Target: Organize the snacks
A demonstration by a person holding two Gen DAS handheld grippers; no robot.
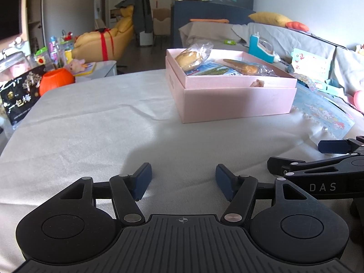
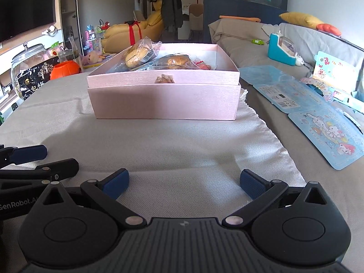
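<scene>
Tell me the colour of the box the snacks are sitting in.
Pale pink box, with a matching pink tray nested in its top; clearest in the right wrist view.

Daylit living room: grey-covered sofa [image 2: 261,45] right, yellow armchair [image 1: 102,41] behind, grey walls.

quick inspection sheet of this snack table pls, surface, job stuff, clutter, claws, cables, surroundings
surface: table under a pale woven cloth, creased, bare in front of the claws
job's things: pink box open, holding wrapped bread and other packets
clutter: blue cartoon cards right of the box; black snack bag and orange pot at the left edge
grippers: left claw open and empty; right claw open and empty; both low over the cloth, side by side
cables: nothing seen
surroundings: grey covered sofa, yellow armchair, glass jar
</scene>
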